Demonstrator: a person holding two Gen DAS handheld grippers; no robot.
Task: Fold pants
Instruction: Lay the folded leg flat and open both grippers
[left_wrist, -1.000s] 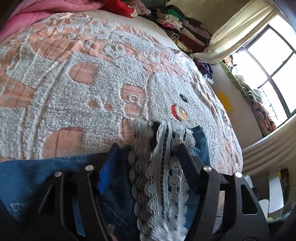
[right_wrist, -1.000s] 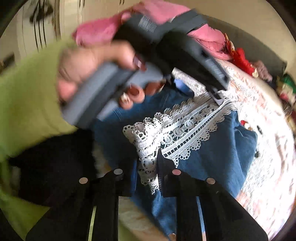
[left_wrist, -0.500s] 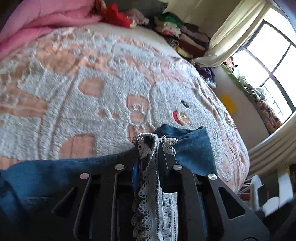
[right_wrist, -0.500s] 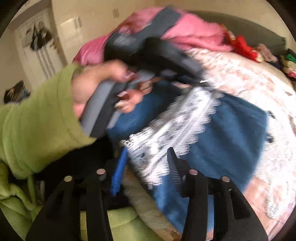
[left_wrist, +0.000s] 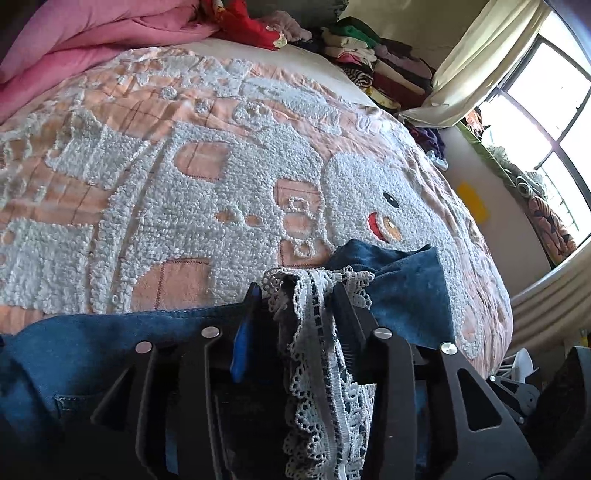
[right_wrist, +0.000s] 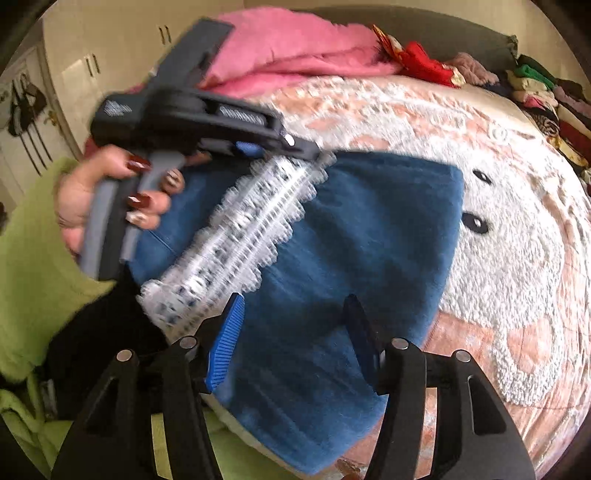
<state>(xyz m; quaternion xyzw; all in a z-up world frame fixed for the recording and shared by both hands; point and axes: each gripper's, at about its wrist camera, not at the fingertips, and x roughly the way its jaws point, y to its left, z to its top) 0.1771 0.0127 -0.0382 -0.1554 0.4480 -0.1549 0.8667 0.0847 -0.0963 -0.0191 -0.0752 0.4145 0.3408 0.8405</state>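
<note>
Up close in the left wrist view, the left gripper is opening, its parted fingers loosely flanking the lace trim of the denim pants on the tufted bedspread. From the right wrist, the right gripper is opening, empty, above the denim

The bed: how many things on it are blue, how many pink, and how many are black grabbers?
Blue: 1, the denim pants with white lace trim.
Pink: 1, the blanket.
Black grabbers: 2, left gripper, right gripper.
Total: 4.
</note>
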